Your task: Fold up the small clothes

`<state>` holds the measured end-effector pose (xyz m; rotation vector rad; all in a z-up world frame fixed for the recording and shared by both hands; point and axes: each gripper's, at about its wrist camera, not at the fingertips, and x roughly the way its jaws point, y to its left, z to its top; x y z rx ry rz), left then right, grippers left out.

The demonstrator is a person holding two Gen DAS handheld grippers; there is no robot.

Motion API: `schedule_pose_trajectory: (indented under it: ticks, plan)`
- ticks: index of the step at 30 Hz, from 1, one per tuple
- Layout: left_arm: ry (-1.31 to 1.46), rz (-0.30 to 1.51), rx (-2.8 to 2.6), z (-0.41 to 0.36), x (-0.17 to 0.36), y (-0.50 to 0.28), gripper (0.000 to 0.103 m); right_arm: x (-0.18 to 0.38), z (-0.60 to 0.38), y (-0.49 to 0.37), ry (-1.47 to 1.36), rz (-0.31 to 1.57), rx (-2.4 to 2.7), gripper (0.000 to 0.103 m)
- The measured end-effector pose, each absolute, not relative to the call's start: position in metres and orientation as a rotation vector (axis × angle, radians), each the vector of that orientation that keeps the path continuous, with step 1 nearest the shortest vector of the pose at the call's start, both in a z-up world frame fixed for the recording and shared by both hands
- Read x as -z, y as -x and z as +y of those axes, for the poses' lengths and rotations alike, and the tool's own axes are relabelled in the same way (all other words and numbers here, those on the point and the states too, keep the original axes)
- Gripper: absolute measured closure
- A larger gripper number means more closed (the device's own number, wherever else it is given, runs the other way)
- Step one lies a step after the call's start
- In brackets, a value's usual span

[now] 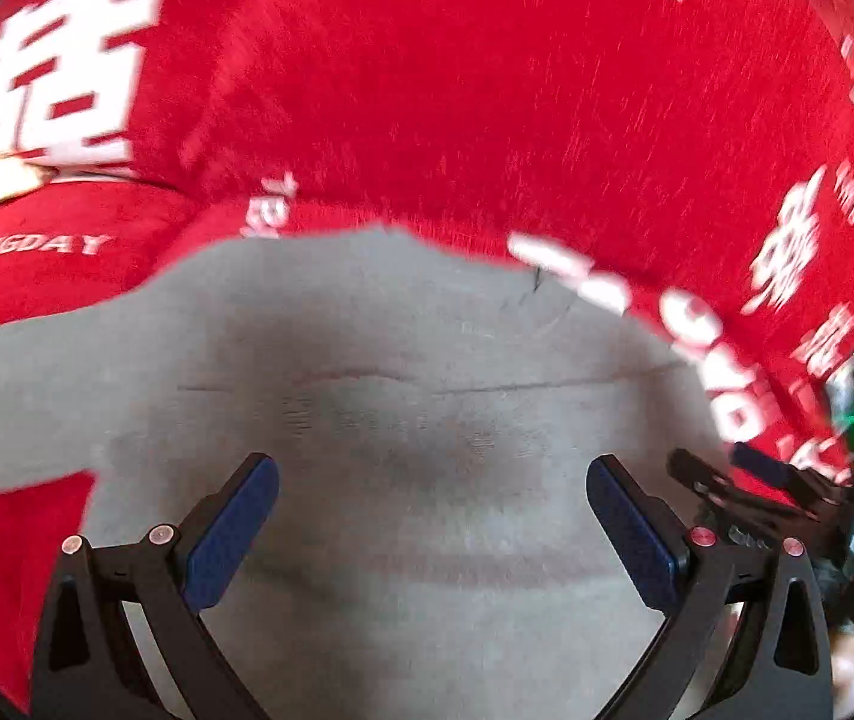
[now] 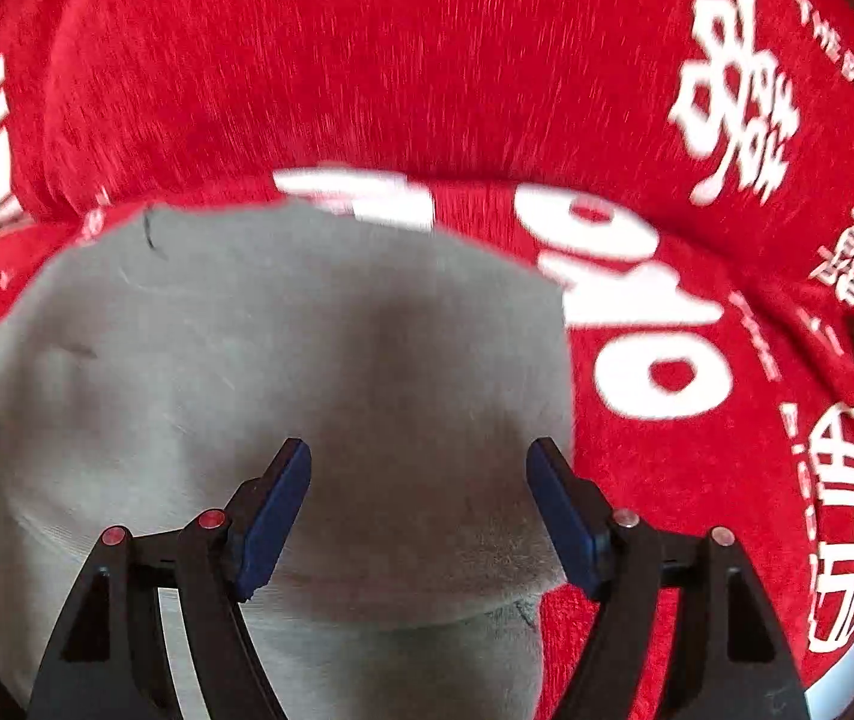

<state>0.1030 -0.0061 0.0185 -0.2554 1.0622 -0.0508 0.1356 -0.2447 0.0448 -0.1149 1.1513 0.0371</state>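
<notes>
Grey garment (image 1: 402, 408); red blanket (image 1: 427, 90), white lettering; blue fingers (image 2: 273, 516).

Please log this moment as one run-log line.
left gripper open | right gripper open | grey garment flat on red blanket

Garment (image 1: 402, 396) flat on cloth (image 1: 427, 90), cloth beyond it from 9 through 12 to 3 o'clock, left gripper (image 1: 431, 531) over garment at 6 o'clock, right gripper (image 1: 745, 480) at 4 o'clock, over garment's edge

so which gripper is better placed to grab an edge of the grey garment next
Right, probably. The right gripper is open with the grey garment and its hem edge near its fingers; the left gripper is open over mid-cloth.
</notes>
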Motion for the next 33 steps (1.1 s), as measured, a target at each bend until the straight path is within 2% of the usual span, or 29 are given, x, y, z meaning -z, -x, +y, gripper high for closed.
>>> schedule_pose_trajectory:
  ticks: [3, 5, 11, 16, 17, 18, 22, 25, 28, 33]
  plan:
    - [0.163, 1.181, -0.120, 0.010, 0.020, -0.112, 0.000, -0.028, -0.249, -0.137, 0.135, 1.126, -0.048, 0.025]
    - [0.128, 1.110, -0.135, 0.028, 0.020, -0.095, 0.000, -0.025, -0.264, -0.144, 0.069, 1.116, -0.039, 0.025]
    - [0.235, 1.137, -0.197, 0.069, 0.012, -0.074, 0.000, -0.031, -0.280, -0.142, -0.017, 1.099, 0.008, 0.024]
    - [0.230, 1.083, -0.114, 0.024, -0.010, -0.092, 0.000, -0.027, -0.249, -0.151, 0.103, 1.088, -0.062, 0.022]
    - [0.215, 1.078, -0.073, 0.010, -0.012, -0.099, 0.000, -0.021, -0.250, -0.162, 0.077, 1.111, -0.060, 0.019]
    - [0.196, 1.086, -0.021, -0.006, -0.010, -0.107, 0.000, -0.017, -0.255, -0.174, 0.035, 1.127, -0.049, 0.011]
    - [0.059, 1.219, -0.083, -0.028, 0.026, -0.140, 0.000, -0.019, -0.258, -0.197, 0.042, 1.184, -0.015, 0.011]
    - [0.068, 1.172, -0.143, -0.012, 0.013, -0.131, 0.000, -0.052, -0.256, -0.173, 0.076, 1.085, -0.003, 0.013]
    - [0.175, 1.131, -0.112, 0.007, 0.003, -0.113, 0.000, -0.071, -0.253, -0.137, -0.007, 1.017, -0.062, 0.013]
    - [0.089, 1.150, -0.127, 0.007, 0.019, -0.098, 0.000, -0.044, -0.214, -0.104, 0.095, 1.085, -0.137, 0.013]
